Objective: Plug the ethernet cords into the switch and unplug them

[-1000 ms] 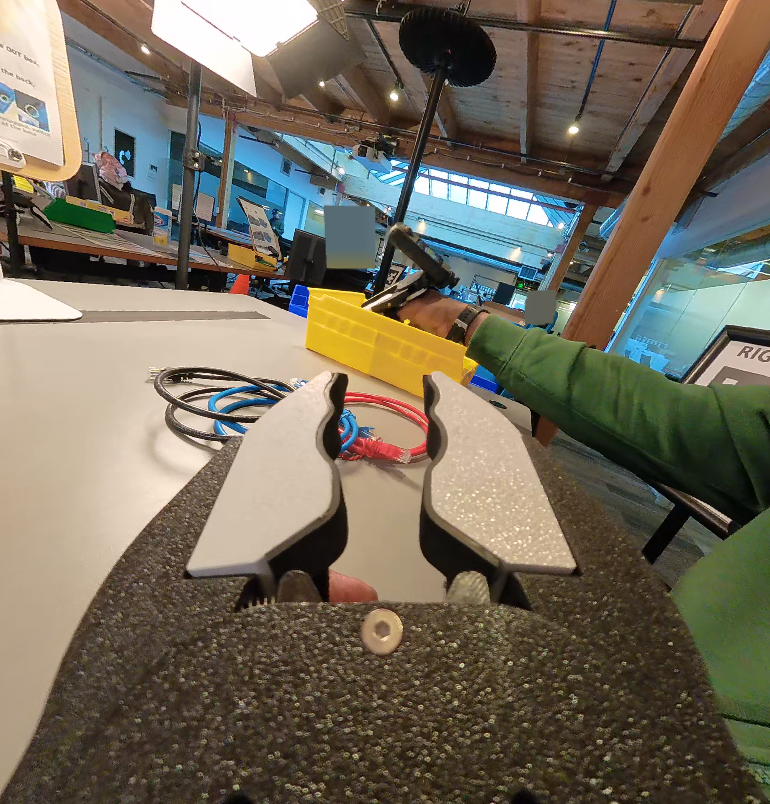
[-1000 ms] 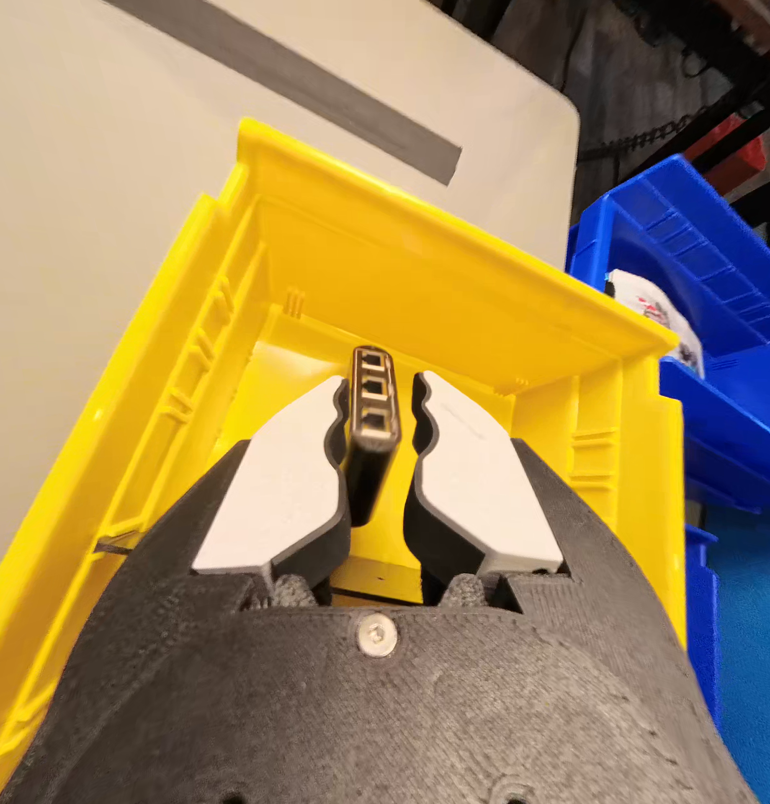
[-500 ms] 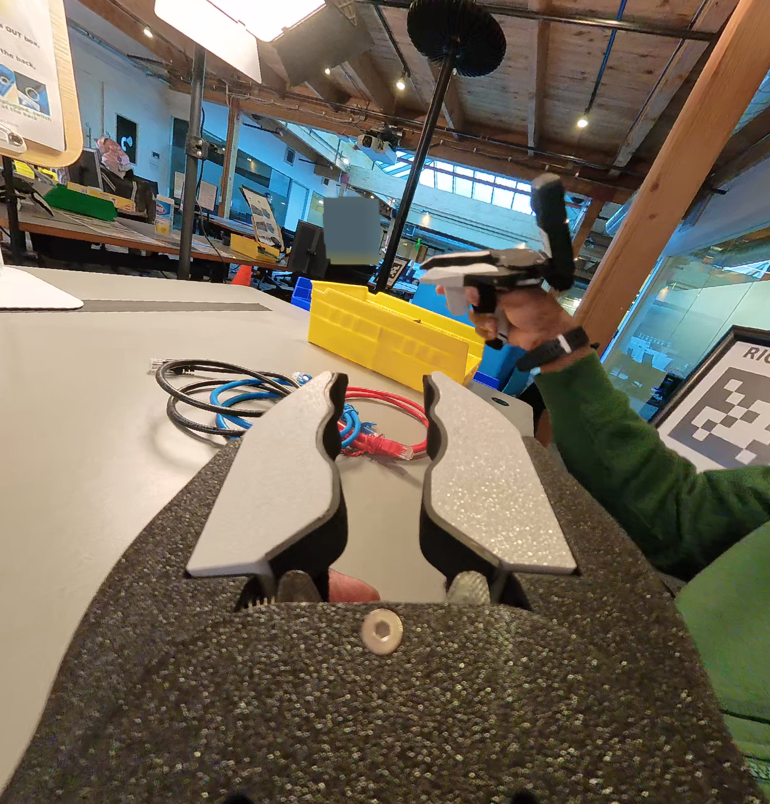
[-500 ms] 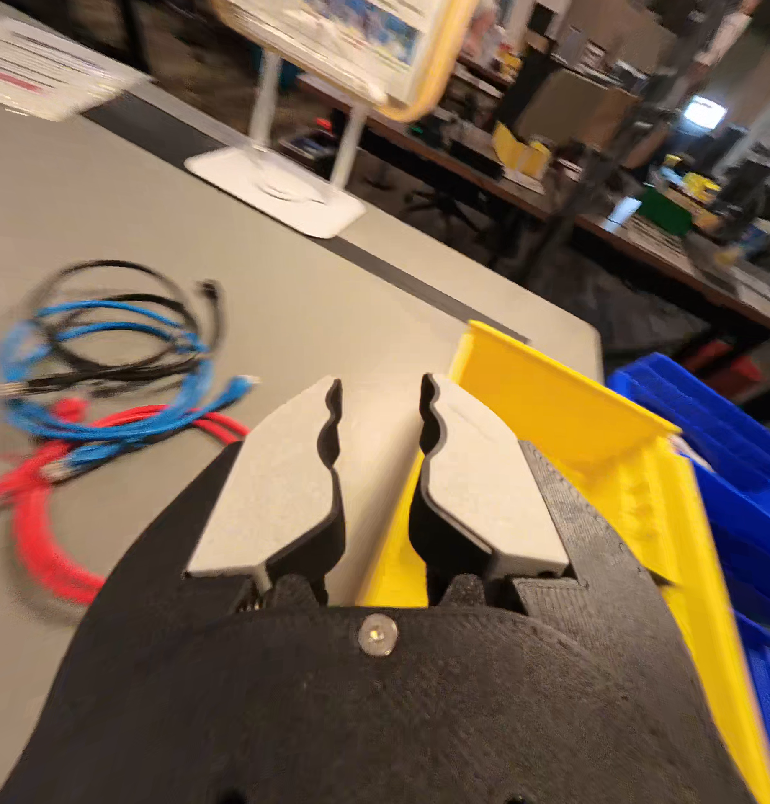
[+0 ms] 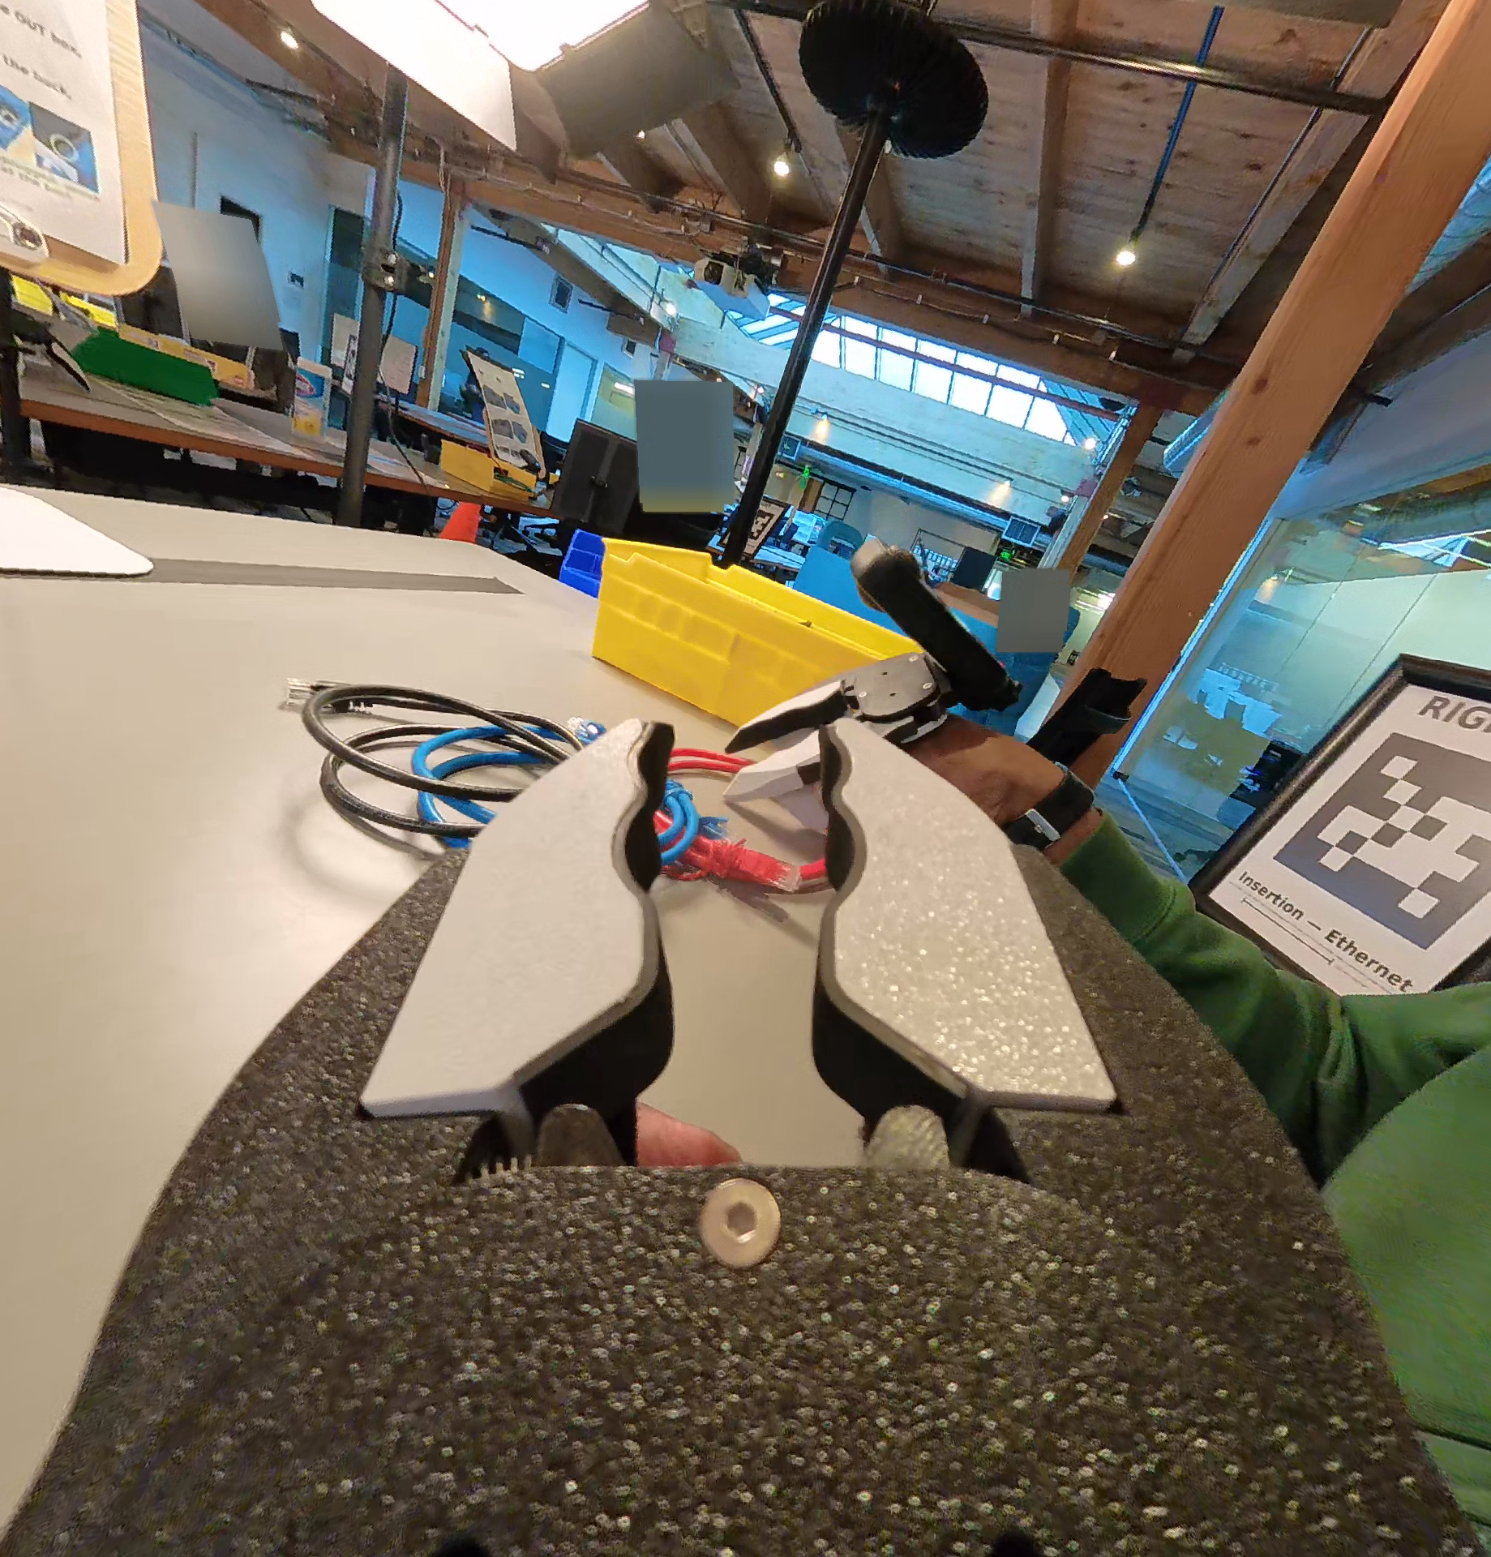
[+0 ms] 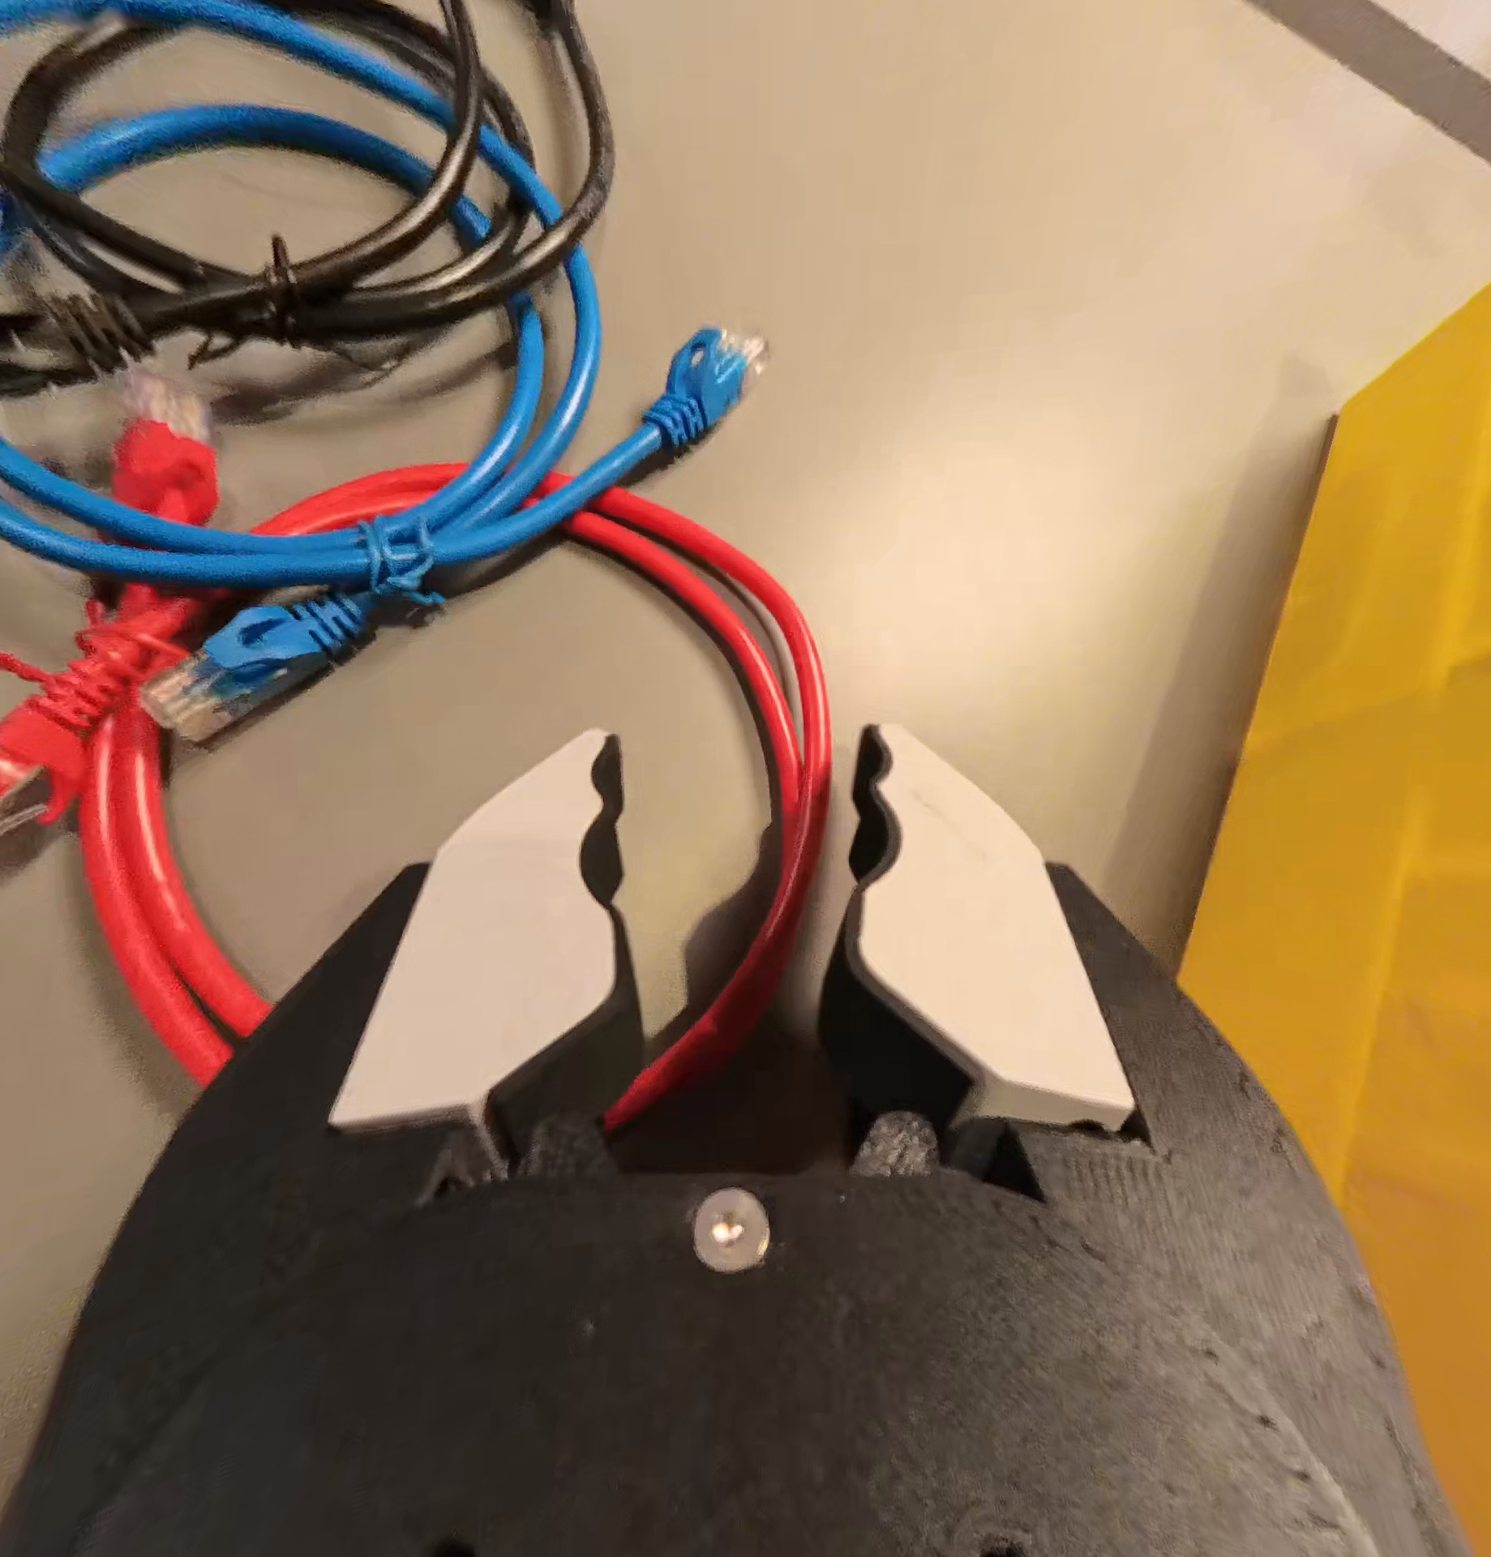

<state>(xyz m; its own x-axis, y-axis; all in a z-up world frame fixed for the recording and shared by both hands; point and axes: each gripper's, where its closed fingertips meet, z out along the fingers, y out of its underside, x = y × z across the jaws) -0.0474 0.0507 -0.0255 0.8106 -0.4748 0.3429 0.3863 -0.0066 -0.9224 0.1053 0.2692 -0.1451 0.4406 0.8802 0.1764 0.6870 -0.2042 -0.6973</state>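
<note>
Right tool (image 6: 737,758), its fingers spread and gripping nothing, is hovering over the red cord (image 6: 796,691) coiled on the desk (image 6: 1020,354); closing here risks dragging the tangled blue cord (image 6: 556,278) along.

The right gripper (image 6: 737,741), earlier inside the yellow bin (image 6: 1399,758), now hovers empty and parted above the red cord (image 6: 796,758) beside that bin.

Cords (image 6: 438,539) left of bin (image 6: 1399,758)
</note>
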